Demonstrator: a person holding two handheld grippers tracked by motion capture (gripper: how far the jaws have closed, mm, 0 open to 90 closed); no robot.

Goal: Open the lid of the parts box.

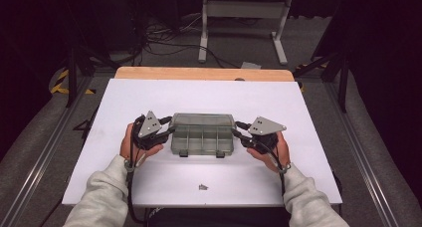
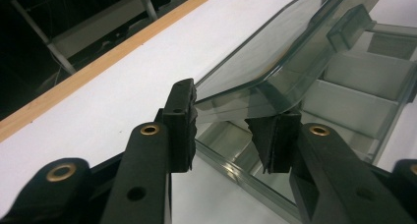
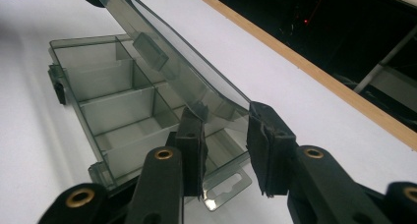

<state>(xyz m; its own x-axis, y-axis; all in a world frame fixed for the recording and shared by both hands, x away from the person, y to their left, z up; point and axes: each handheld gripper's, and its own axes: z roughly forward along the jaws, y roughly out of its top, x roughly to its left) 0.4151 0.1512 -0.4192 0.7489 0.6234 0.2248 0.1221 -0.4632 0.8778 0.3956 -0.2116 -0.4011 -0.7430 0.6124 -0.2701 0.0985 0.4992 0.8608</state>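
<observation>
1. Mid-table, the clear plastic organizer box [image 1: 202,139] sits on the white table [image 1: 124,102] between both hands.
2. Left gripper [image 2: 231,130]: jaws pinching the left corner of the smoky lid [image 2: 255,62], which is tilted up off the base.
3. Right gripper [image 3: 228,138]: jaws bracket the lid's other corner; it looks pinched, though the contact is hard to confirm.
4. Progress, I'd say: the two front latches [image 1: 183,153] are free and the lid is partway raised; swinging it fully back remains.
5. The divided compartments [image 3: 118,106] look empty.
6. A small dark bit [image 1: 202,187] lies near the table's front edge.
</observation>
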